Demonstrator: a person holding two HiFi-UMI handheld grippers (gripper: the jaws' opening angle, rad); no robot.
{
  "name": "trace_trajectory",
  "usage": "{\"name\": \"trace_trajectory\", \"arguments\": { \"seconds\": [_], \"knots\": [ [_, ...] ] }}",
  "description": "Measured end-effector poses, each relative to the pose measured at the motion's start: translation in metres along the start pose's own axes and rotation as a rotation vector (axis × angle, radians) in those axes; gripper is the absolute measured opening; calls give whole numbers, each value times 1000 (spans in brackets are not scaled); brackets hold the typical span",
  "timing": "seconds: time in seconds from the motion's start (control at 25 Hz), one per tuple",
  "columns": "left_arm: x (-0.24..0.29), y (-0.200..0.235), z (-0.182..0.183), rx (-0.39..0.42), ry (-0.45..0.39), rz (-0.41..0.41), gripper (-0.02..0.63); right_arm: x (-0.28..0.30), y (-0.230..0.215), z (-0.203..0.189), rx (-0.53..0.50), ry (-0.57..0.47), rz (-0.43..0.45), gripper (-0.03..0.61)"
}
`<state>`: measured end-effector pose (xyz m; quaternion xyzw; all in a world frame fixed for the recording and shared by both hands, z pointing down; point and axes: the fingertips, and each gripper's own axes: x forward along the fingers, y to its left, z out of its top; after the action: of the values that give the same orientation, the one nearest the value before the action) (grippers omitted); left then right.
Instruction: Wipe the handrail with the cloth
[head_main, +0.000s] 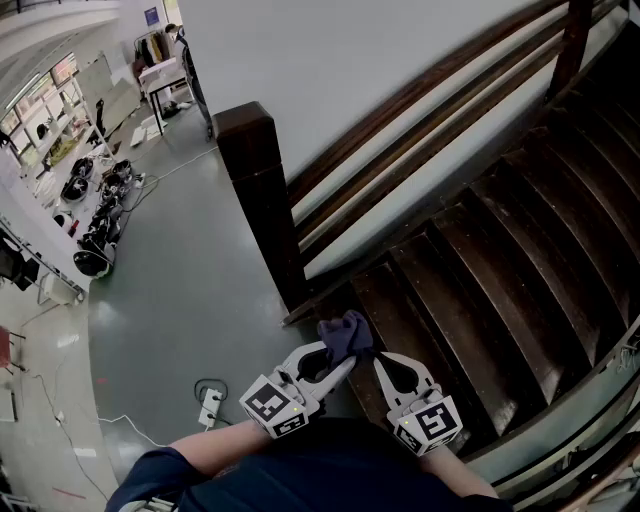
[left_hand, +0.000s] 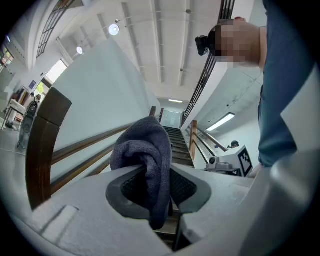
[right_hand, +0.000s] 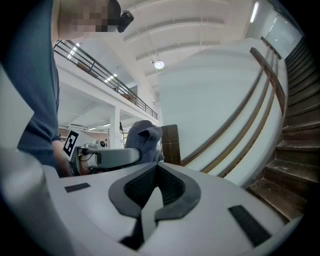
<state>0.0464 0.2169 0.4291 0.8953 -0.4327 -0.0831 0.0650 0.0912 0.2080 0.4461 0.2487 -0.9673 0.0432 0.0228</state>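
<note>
Head view: a grey floor (head_main: 180, 300) meets dark wooden stairs (head_main: 480, 260), and the handrail (head_main: 430, 88) climbs away from the newel post (head_main: 258, 190). Below the post, the left claw (head_main: 340, 358) and right claw (head_main: 384, 364) point forward side by side.

Left gripper view: the jaws are clamped on the bunched cloth (left_hand: 145, 160), right of the post.

Right gripper view: the jaws are closed together and hold nothing.

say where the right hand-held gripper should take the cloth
Likely the bunched top of the cloth, standing past the left hand-held gripper, coming from the right; the rest is pinched there. The right hand-held gripper, shut, must open first.
</note>
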Motion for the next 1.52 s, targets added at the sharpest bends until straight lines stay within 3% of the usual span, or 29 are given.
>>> {"name": "trace_trajectory", "arguments": {
  "seconds": [0.56, 1.08, 1.32, 1.52],
  "knots": [
    [4, -4, -1, 11, 6, 11, 97, -1, -3, 0, 22, -2, 27, 9],
    [41, 3, -18, 4, 6, 88, 97, -6, -52, -8, 31, -14, 47, 9],
    [55, 43, -15, -2, -12, 112, 97, 27, -72, -8, 12, 3, 59, 9],
    [72, 108, -7, 8, -30, 98, 97, 85, -96, -9, -2, 27, 49, 9]
  ]
}}
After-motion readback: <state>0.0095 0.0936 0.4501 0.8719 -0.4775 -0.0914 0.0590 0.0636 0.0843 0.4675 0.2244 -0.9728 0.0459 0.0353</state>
